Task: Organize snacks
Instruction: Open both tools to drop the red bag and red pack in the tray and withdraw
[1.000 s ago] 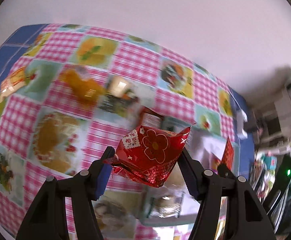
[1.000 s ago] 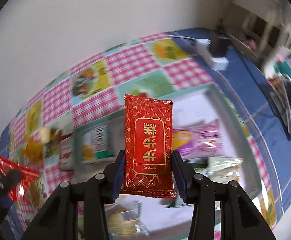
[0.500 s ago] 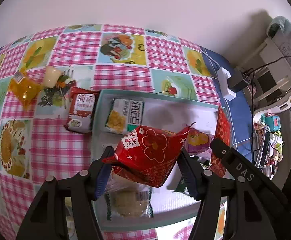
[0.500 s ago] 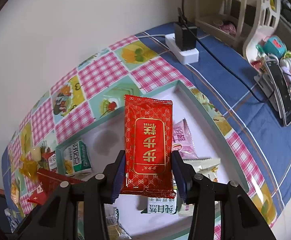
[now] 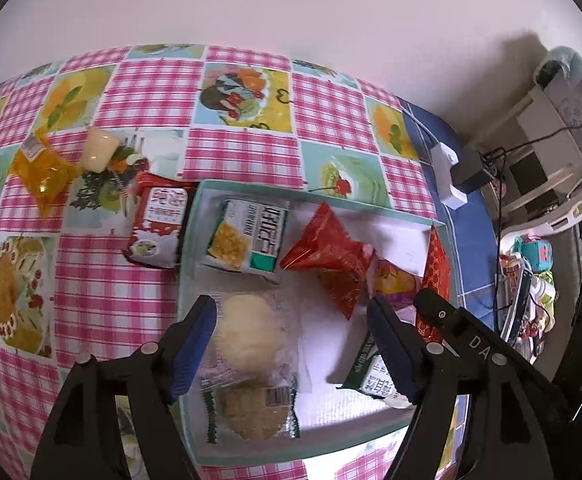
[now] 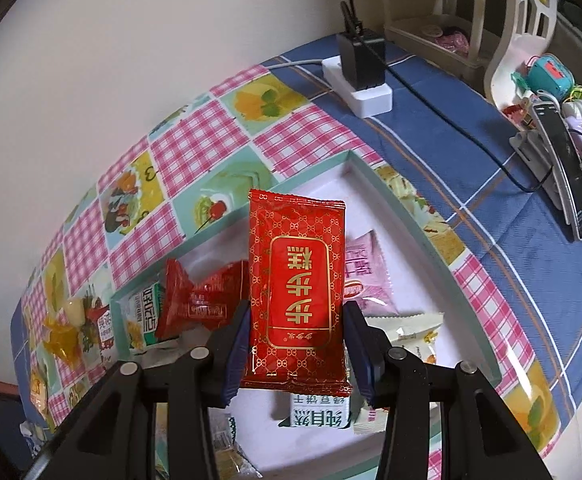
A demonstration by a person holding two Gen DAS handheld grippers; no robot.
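My left gripper (image 5: 291, 344) is open and empty above the teal-rimmed tray (image 5: 291, 192). The crumpled red foil packet (image 5: 327, 252) lies in the tray, beside a green-and-white snack pack (image 5: 251, 240); it also shows in the right wrist view (image 6: 199, 300). My right gripper (image 6: 295, 348) is shut on a flat red packet with gold characters (image 6: 297, 284), held upright above the tray (image 6: 407, 216). That packet's edge shows in the left wrist view (image 5: 437, 264).
The tray also holds clear-wrapped round cakes (image 5: 247, 364), a pink packet (image 6: 365, 272) and other packs. On the checked cloth lie a red-white pack (image 5: 159, 220), an orange jelly (image 5: 43, 172) and a pale cup (image 5: 97, 148). A power strip (image 6: 363, 88) and clutter (image 6: 559, 128) sit to the right.
My left gripper has opened and let go of the crumpled red packet, which now lies in the tray. My right gripper still holds the flat red packet over the tray.
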